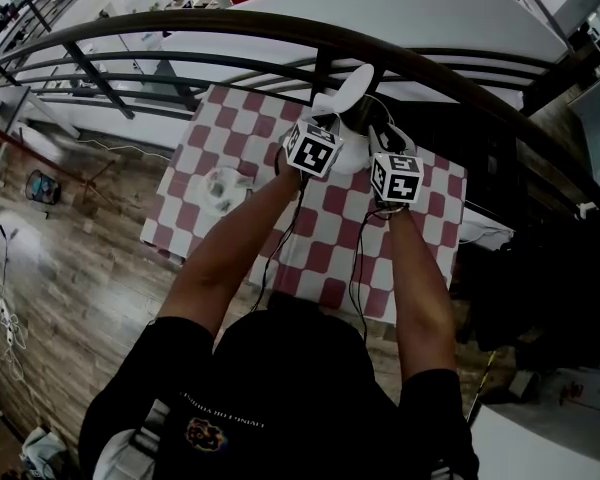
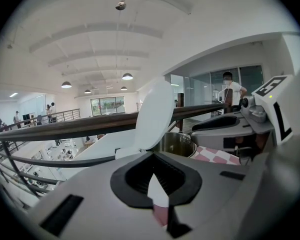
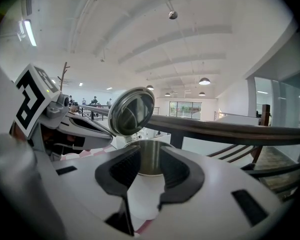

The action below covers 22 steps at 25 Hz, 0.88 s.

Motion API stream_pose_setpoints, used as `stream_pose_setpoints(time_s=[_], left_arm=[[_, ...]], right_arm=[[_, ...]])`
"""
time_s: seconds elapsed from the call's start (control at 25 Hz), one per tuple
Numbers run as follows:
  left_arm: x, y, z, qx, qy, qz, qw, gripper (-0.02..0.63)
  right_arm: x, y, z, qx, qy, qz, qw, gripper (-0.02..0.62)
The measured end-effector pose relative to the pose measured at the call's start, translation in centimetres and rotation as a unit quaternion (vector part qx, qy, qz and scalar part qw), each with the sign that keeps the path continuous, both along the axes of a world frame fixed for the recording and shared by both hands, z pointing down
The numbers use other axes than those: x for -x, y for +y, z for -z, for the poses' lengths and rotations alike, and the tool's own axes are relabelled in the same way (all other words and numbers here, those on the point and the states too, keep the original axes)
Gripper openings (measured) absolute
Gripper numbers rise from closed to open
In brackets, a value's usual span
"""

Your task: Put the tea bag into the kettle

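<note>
A white kettle (image 1: 357,140) stands at the far side of the checked table, its lid (image 1: 353,86) tipped up and open. In the right gripper view my right gripper (image 3: 148,159) is open just before the steel mouth (image 3: 150,160), under the shiny lid (image 3: 132,111). Nothing is between its pads; only the white kettle body shows there. My left gripper (image 2: 152,156) is shut beside the white lid (image 2: 155,113) and steel rim (image 2: 178,144). In the head view both grippers (image 1: 328,128) (image 1: 385,143) crowd the kettle. I see no tea bag in any view.
A small clear dish (image 1: 221,187) lies on the left part of the red-and-white cloth (image 1: 325,253). A dark curved railing (image 1: 280,30) runs close behind the table, with a drop to a lower floor beyond. Wood floor lies to the left.
</note>
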State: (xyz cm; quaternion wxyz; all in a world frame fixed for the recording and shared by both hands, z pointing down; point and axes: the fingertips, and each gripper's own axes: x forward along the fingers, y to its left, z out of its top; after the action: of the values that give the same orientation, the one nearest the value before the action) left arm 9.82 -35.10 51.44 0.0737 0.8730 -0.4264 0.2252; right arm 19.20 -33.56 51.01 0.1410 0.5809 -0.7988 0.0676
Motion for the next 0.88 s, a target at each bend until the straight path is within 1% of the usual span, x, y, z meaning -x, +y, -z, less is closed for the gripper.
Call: stream_pose_setpoints(time_s=[0.2, 0.28, 0.4, 0.44, 0.48, 0.52, 0.6, 0.68, 0.76, 0.88], left_arm=[[1.1, 0.1, 0.7, -0.006, 0.007, 0.007, 0.9999, -0.002], [2.0, -0.2, 1.3, -0.010, 0.011, 0.016, 0.9998, -0.002], [3.5, -0.8, 2.9, -0.019, 0.019, 0.033, 0.9991, -0.002], [4.0, -1.1, 3.6, -0.022, 0.023, 0.039, 0.9987, -0.002], [4.5, -1.4, 4.2, -0.026, 0.026, 0.044, 0.9983, -0.002], [4.9, -1.7, 4.9, -0.031, 0.031, 0.050, 0.9978, -0.002], [5.6, -2.4, 6.1, -0.042, 0.040, 0.059, 0.9966, -0.002], [6.0, -2.8, 7.1, -0.051, 0.046, 0.065, 0.9955, -0.002], [6.1, -2.8, 7.7, -0.058, 0.049, 0.066, 0.9949, -0.002], [5.9, -2.4, 7.6, -0.058, 0.040, 0.056, 0.9959, -0.002]], right_arm=[[-0.3, -0.4, 1.3, -0.015, -0.003, -0.011, 1.000, 0.107], [-0.5, -0.8, 2.6, -0.032, -0.005, -0.020, 0.999, 0.107], [-0.3, -1.3, 5.6, -0.068, -0.004, -0.024, 0.997, 0.101], [-0.1, -1.5, 6.8, -0.083, -0.004, -0.024, 0.996, 0.075], [0.2, -1.6, 7.9, -0.097, -0.004, -0.024, 0.995, 0.031], [0.6, -1.7, 9.0, -0.111, -0.004, -0.022, 0.994, 0.015], [1.6, -1.8, 10.8, -0.130, -0.008, -0.011, 0.991, 0.014], [3.0, -1.8, 11.8, -0.141, -0.006, 0.007, 0.990, 0.014], [4.4, -1.9, 12.2, -0.144, 0.004, 0.025, 0.989, 0.014], [5.5, -2.0, 11.8, -0.138, 0.017, 0.037, 0.990, 0.014]])
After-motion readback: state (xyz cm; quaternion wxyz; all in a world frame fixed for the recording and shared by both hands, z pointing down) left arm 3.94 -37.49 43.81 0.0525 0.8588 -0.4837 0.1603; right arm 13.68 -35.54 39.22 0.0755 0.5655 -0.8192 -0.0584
